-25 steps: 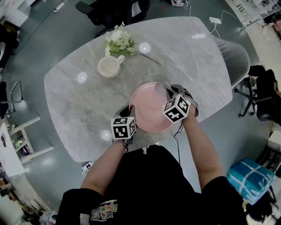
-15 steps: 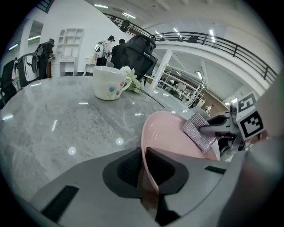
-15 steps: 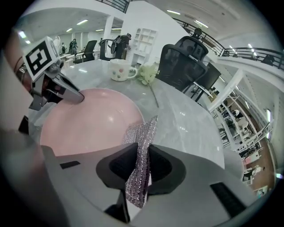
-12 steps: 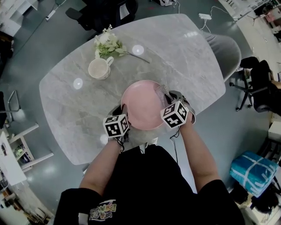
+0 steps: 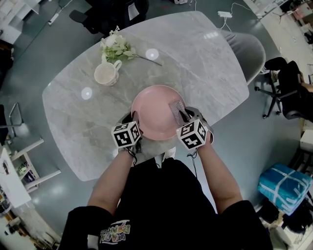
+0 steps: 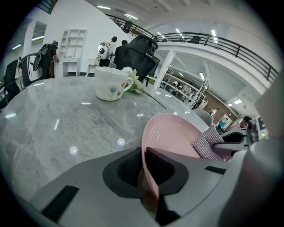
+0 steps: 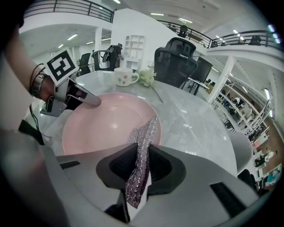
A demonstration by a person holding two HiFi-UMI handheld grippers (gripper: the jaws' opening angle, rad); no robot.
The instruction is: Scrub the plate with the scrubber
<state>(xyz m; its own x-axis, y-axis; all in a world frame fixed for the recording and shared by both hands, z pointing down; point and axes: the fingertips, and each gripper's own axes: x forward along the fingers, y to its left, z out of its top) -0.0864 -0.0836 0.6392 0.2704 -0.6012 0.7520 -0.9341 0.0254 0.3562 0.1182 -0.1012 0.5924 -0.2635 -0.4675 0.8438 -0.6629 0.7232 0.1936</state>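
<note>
The pink plate (image 5: 154,110) is tilted up near the table's front edge. My left gripper (image 5: 134,118) is shut on its left rim, and in the left gripper view the rim (image 6: 148,164) stands pinched between the jaws. The right gripper (image 5: 185,116) is shut on a silvery mesh scrubber (image 5: 176,110), which lies against the right inner side of the plate. In the right gripper view the scrubber (image 7: 141,150) hangs between the jaws over the plate (image 7: 102,124), and the left gripper (image 7: 82,97) holds the far rim.
A white mug (image 5: 105,73) and a sprig of white flowers (image 5: 117,47) sit at the far left of the grey marble table (image 5: 73,112). A grey chair (image 5: 247,49) stands at the table's right end, and a black office chair (image 5: 112,10) stands beyond it.
The scrubber has moved from the plate's right rim onto its inner surface. The plate sits a little nearer and more to the left in the view.
</note>
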